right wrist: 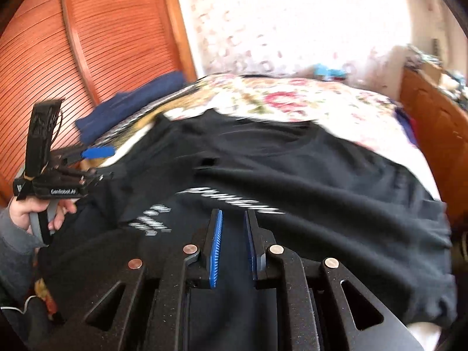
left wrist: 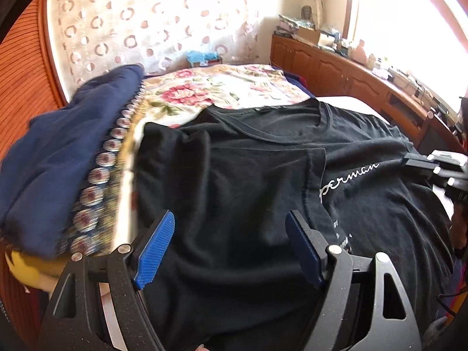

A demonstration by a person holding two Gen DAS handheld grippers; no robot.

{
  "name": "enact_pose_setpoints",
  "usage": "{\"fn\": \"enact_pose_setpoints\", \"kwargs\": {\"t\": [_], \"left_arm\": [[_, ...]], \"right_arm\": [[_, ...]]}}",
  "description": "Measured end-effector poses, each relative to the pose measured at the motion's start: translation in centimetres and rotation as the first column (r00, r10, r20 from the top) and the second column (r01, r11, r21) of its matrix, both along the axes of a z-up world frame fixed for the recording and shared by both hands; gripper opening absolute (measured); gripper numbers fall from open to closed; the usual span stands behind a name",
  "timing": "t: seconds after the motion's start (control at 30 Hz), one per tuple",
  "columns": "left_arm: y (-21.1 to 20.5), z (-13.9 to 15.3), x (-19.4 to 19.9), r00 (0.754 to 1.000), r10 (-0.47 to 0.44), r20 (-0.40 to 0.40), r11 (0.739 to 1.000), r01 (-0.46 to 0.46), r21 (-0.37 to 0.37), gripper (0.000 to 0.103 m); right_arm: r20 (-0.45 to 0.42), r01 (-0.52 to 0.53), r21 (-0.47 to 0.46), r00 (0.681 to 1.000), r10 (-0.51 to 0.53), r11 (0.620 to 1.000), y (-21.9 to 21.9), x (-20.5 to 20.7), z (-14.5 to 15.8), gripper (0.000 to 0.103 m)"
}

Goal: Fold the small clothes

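Observation:
A black T-shirt [left wrist: 248, 181] with white script lettering lies spread on the bed, its left side folded over toward the middle. My left gripper [left wrist: 229, 219] is open and empty, hovering just above the folded part. In the right wrist view the same T-shirt [right wrist: 321, 181] fills the middle. My right gripper [right wrist: 233, 213] hangs over the shirt's lower part with its jaws a narrow gap apart and nothing between them. The left gripper [right wrist: 96, 152] shows at the left edge, held by a hand.
A floral bedspread [left wrist: 222, 87] covers the bed. Folded navy clothes [left wrist: 67, 158] lie stacked at the left. A slatted wooden wardrobe [right wrist: 102, 38] stands at the left and a wooden cabinet [left wrist: 336, 64] with clutter at the right, under a bright window.

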State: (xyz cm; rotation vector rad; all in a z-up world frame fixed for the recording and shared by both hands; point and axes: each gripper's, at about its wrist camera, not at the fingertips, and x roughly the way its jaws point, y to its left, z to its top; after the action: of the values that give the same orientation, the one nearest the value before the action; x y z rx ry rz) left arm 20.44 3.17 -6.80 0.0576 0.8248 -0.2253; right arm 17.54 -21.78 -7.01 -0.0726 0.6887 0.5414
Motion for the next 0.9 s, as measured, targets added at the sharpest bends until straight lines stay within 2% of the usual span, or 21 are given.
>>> {"fn": "enact_pose_setpoints", "kwargs": {"t": [0.1, 0.17, 0.47, 0.6, 0.67, 0.73, 0.9], "left_arm": [[-1.1, -1.0, 1.1, 0.999, -0.015, -0.029, 1.0, 0.015, 0.008, 0.079], [-1.5, -1.5, 1.5, 0.999, -0.016, -0.044, 1.0, 0.017, 0.016, 0.079], [-2.1, -2.5, 2.1, 0.998, -0.013, -0.069, 0.999, 0.015, 0.033, 0.079], [-2.2, -2.6, 2.3, 0.997, -0.016, -0.072, 0.999, 0.018, 0.029, 0.083], [-2.4, -2.7, 2.3, 0.997, -0.029, -0.078, 0.999, 0.032, 0.03, 0.088], [-2.7, -2.7, 2.4, 0.996, -0.039, -0.081, 0.998, 0.042, 0.036, 0.09], [-2.8, -2.8, 2.4, 0.996, -0.043, -0.083, 0.998, 0.046, 0.033, 0.091]], "right_arm": [[0.02, 0.093, -0.005, 0.995, -0.093, 0.996, -3.3, -0.1, 0.3, 0.022], [0.018, 0.156, -0.013, 0.988, -0.156, 0.988, -5.4, -0.3, 0.1, 0.031], [-0.016, 0.382, -0.041, 0.924, -0.383, 0.923, -12.7, -0.8, -1.5, 0.035], [-0.032, 0.425, -0.052, 0.904, -0.426, 0.904, -13.8, -1.0, -1.7, 0.035], [-0.041, 0.436, -0.065, 0.897, -0.439, 0.897, -14.1, -1.1, -1.9, 0.035], [-0.044, 0.434, -0.089, 0.897, -0.439, 0.896, -13.9, -0.7, -1.8, 0.035], [-0.064, 0.45, -0.093, 0.888, -0.456, 0.888, -14.5, -0.7, -1.3, 0.035]]}}
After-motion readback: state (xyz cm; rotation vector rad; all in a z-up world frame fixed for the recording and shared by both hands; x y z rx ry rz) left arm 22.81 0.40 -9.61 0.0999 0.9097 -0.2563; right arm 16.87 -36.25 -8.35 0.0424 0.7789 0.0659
